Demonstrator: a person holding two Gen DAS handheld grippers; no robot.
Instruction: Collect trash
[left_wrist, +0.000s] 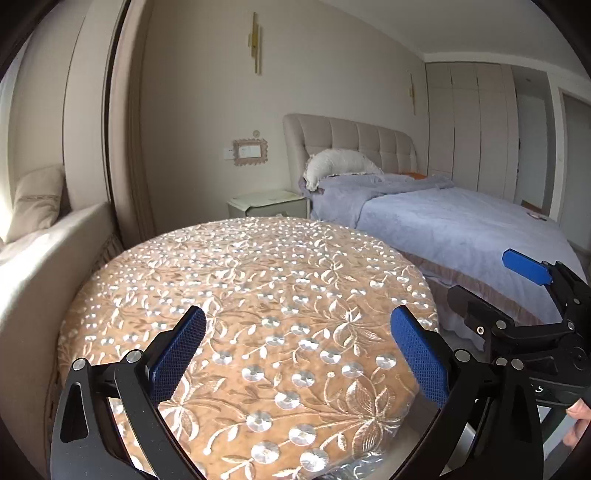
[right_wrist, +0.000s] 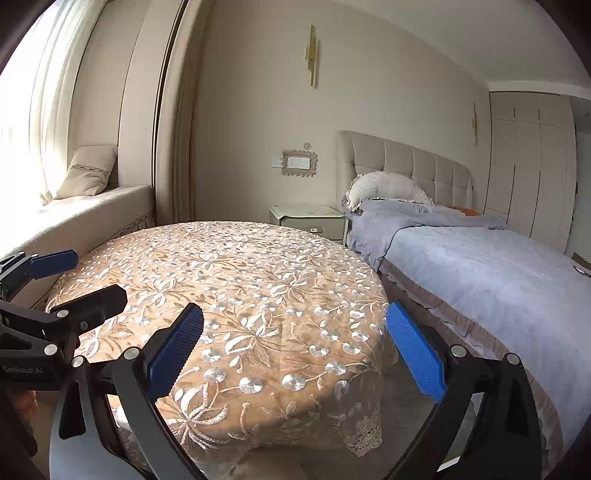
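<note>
1. The left hand-held gripper (left_wrist: 297, 354) hangs over the near part of the round surface (left_wrist: 258, 266) with its blue pads spread wide and nothing between them; the right hand-held gripper (right_wrist: 293, 349) sits over the near right edge of the same surface, also wide and holding nothing
2. No trash shows on the embroidered cloth (right_wrist: 229, 266), on the bed (right_wrist: 480, 266) or on the nightstand (right_wrist: 306, 216). A small dark item lies at the far right edge of the bed (left_wrist: 537, 216), too small to identify. The main risk, as I judge it, is taking something for trash that is not, or missing it because it lies outside both views
3. The cloth is shiny and busy with flowers and discs, so a pale scrap or clear wrapper could hide against it. A grasp aimed by guess could pinch the cloth instead and drag it off the near edge, where it already hangs loose
4. The two hand-held grippers are close together, each showing at the side of the other's view. A quick swing toward the bed could knock one against the other
5. The papers on the nightstand top look flat and thin; if they are the target, wide pads may slide over them or push them off the back edge
6. No bin or bag is visible, so carried trash may have nowhere obvious to go
</note>
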